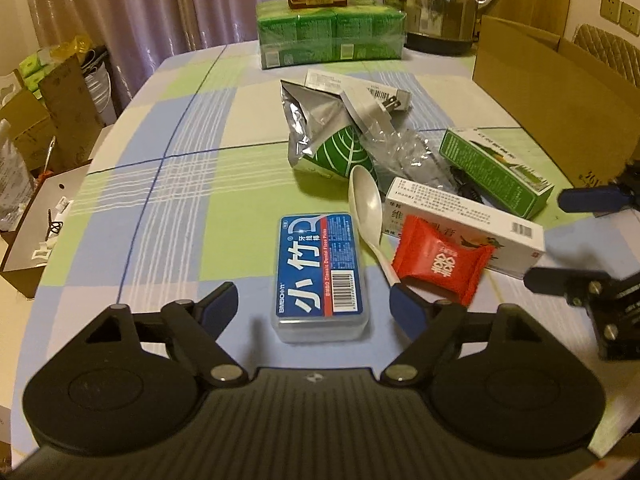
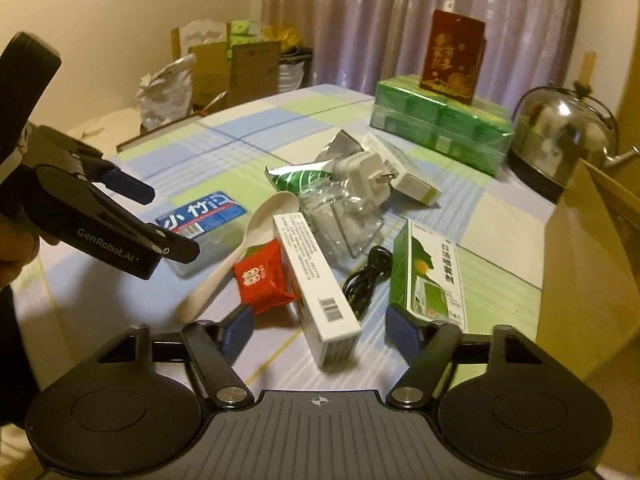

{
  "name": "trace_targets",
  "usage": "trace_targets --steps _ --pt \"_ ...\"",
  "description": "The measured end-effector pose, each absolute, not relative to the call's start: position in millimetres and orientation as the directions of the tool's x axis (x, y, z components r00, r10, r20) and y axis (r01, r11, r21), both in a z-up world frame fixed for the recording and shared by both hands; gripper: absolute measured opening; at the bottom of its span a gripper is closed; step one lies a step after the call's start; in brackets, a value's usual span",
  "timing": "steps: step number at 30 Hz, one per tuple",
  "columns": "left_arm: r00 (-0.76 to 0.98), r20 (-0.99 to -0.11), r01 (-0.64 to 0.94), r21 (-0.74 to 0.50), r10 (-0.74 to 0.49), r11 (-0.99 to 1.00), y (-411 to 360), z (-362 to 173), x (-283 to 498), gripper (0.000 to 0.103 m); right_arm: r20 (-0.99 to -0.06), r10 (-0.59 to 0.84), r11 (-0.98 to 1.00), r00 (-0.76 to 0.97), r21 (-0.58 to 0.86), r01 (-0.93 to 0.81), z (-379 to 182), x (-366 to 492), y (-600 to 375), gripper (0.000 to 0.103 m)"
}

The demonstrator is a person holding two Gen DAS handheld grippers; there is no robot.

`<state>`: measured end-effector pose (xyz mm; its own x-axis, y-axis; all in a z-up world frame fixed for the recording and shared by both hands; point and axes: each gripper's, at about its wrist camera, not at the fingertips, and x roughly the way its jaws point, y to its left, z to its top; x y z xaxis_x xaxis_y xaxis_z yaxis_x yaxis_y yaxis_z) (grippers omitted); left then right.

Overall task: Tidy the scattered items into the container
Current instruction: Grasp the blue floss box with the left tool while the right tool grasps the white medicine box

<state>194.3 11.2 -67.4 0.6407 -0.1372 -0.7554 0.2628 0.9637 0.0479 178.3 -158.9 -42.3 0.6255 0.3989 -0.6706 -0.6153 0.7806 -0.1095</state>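
On the checked tablecloth lies a blue floss-pick box [image 1: 320, 272], and my left gripper [image 1: 316, 300] stands open with a finger on either side of its near end. To its right are a white spoon [image 1: 366, 208], a red candy packet [image 1: 440, 264], a white medicine box [image 2: 316, 276], a green box [image 2: 432, 268], a black cable [image 2: 364, 280], a foil bag [image 1: 316, 128] and a charger plug [image 2: 364, 172]. My right gripper [image 2: 322, 326] is open, straddling the near end of the white medicine box. The cardboard box [image 1: 540, 92] stands open at the right.
A wrapped green tissue pack [image 1: 332, 36] with a red box on top and a steel kettle [image 1: 436, 4] stand at the table's far end. Crumpled clear plastic [image 2: 340, 220] lies among the items. Boxes and bags crowd the floor [image 1: 40, 128] on the left.
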Motion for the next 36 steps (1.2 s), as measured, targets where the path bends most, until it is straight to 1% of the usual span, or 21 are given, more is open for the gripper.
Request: trace_targets --steps 2,6,7,8,9,10,18,24,29,33,36 --pt "0.631 -0.762 0.261 0.034 -0.144 0.965 13 -72 199 0.070 -0.676 0.396 0.770 0.621 -0.125 -0.626 -47 186 -157 0.059" --pt "0.623 -0.768 0.263 0.031 -0.145 0.964 13 -79 207 0.066 -0.701 0.391 0.751 0.597 -0.131 -0.647 -56 195 -156 0.045" --pt "0.620 -0.770 0.264 0.028 -0.148 0.964 13 -80 208 0.062 -0.707 0.390 0.749 0.589 -0.129 -0.650 -59 197 -156 0.043" --pt "0.617 -0.772 0.266 0.023 -0.152 0.964 14 -81 209 0.056 -0.714 0.389 0.747 0.583 -0.126 -0.653 -62 199 -156 0.039" --pt "0.615 -0.773 0.267 0.019 -0.155 0.964 14 -82 210 0.054 -0.719 0.388 0.746 0.577 -0.123 -0.654 -64 200 -156 0.034" --pt "0.614 -0.774 0.265 0.019 -0.154 0.964 13 -83 211 0.052 -0.723 0.386 0.747 0.573 -0.119 -0.654 -66 200 -156 0.032" --pt "0.614 -0.779 0.211 0.009 -0.125 0.978 12 -76 194 0.052 -0.728 0.387 0.771 0.565 -0.080 -0.632 -58 184 -163 0.024" --pt "0.627 -0.770 0.173 -0.017 -0.123 0.985 12 -60 156 0.052 -0.736 0.341 0.819 0.585 -0.073 -0.570 -48 147 -186 0.023" --pt "0.629 -0.755 0.238 -0.041 -0.186 0.970 -9 -47 118 0.052 -0.748 0.286 0.865 0.599 -0.067 -0.497 -44 117 -214 0.023" --pt "0.594 -0.763 0.323 -0.066 -0.256 0.944 -40 -52 103 0.052 -0.761 0.245 0.904 0.601 -0.045 -0.426 -47 103 -236 0.023" --pt "0.585 -0.763 0.368 -0.053 -0.275 0.928 -59 -57 100 0.052 -0.763 0.233 0.932 0.602 -0.002 -0.363 -48 99 -252 0.025"
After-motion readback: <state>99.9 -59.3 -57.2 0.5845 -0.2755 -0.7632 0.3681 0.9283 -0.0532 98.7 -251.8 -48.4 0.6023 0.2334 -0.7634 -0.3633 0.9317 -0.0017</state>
